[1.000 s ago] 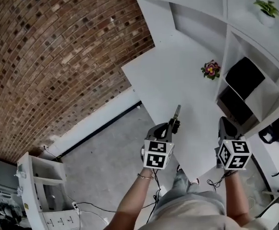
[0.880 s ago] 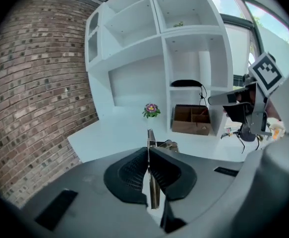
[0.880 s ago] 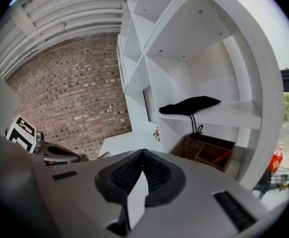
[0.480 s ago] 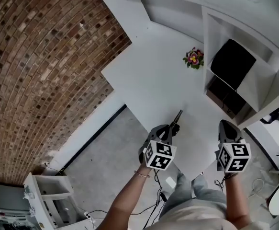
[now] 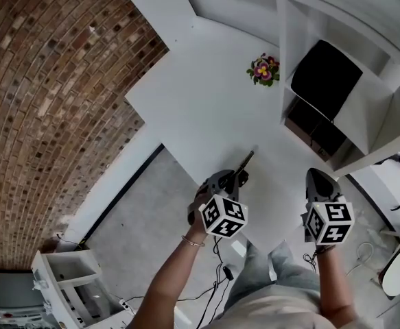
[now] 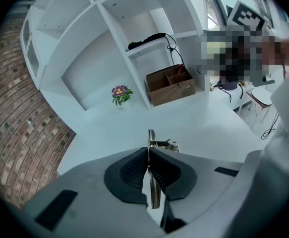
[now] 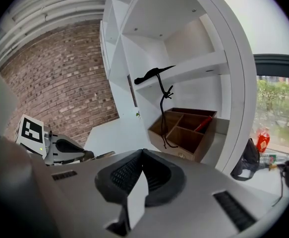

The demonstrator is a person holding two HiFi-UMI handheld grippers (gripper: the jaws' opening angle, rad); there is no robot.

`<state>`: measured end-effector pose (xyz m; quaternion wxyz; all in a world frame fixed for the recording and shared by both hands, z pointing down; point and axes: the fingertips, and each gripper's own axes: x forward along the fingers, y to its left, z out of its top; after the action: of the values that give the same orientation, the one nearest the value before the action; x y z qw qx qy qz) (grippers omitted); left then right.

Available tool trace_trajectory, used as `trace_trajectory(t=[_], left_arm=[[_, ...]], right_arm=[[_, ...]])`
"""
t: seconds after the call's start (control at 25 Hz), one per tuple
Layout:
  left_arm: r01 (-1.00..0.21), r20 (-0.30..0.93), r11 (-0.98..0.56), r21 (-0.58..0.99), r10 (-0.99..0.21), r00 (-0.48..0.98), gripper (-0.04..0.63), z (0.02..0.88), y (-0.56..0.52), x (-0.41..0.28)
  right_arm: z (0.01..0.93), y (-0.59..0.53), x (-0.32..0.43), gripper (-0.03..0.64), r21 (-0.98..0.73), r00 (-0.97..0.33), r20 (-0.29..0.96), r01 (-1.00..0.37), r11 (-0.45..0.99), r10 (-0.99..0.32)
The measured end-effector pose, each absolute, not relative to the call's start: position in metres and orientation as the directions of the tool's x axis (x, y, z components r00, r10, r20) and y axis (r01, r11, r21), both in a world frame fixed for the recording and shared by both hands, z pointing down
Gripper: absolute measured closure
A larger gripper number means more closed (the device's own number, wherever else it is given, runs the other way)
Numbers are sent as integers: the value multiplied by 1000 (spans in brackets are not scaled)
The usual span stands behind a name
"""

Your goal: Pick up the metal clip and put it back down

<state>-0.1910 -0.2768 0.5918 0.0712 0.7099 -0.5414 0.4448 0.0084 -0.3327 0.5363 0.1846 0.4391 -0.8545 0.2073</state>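
The metal clip [image 5: 244, 162] is a thin silvery strip that sticks out forward from my left gripper [image 5: 235, 178], which is shut on it. In the left gripper view the clip [image 6: 151, 150] stands on edge between the black pads [image 6: 129, 170], with its tip over the white table [image 6: 203, 128]. I cannot tell whether the clip touches the table. My right gripper [image 5: 318, 178] hangs at the table's near right corner, shut and holding nothing [image 7: 140, 170].
A small pot of flowers [image 5: 262, 69] stands at the table's far side by the white shelving [image 5: 364, 94]. A wooden divided box [image 6: 171, 86] sits in the lower shelf, with a black cable [image 7: 160, 90] hanging above it. Brick wall at the left.
The head view has swung, so the table sits higher in the picture. My left gripper still holds the clip and has come back toward the table's near edge. The right gripper keeps its place.
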Motion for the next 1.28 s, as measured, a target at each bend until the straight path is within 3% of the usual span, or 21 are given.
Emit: trace_trajectory(t=[0.72,1.28], left_arm=[[-751,741,-475,-459,-671,-28,578,630,-282,-176],[-790,791,-506,-347,-610,43,575,637,-273,-153]], right_arm=[[564,-333,37,615,-219,-509,528,-855,471,-679],[575,-324,52,615,-255,-500,541,-864,435,-676]])
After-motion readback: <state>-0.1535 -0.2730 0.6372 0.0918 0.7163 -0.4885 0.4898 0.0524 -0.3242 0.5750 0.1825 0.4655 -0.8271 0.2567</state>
